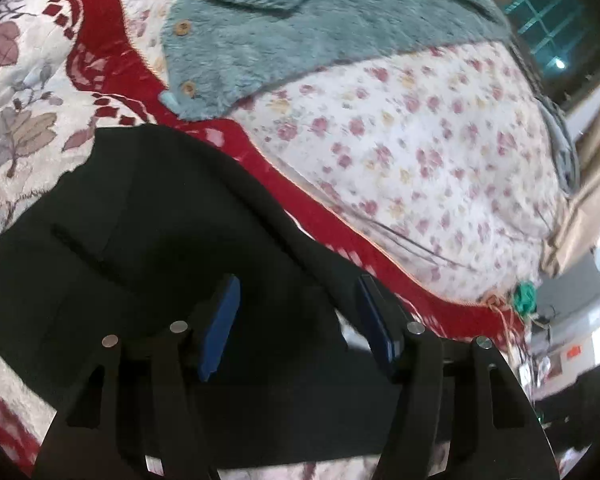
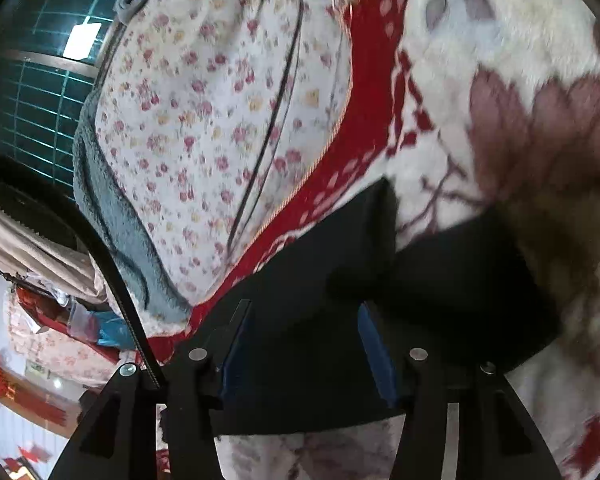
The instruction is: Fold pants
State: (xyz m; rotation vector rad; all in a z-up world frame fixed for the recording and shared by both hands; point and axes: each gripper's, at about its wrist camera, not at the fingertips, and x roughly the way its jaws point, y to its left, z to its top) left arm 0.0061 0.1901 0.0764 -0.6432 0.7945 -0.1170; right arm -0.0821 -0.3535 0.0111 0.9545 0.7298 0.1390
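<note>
Black pants lie folded on the red-bordered blanket. Left gripper and right gripper hover directly above the fabric, jaws parted, grasping nothing.

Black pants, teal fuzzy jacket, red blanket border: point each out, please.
black pants (image 1: 132, 240): left wrist view, flat middle of the cloth.
teal fuzzy jacket (image 1: 284, 36): left wrist view, its front panel.
red blanket border (image 2: 364, 120): right wrist view, mid-band.
</note>
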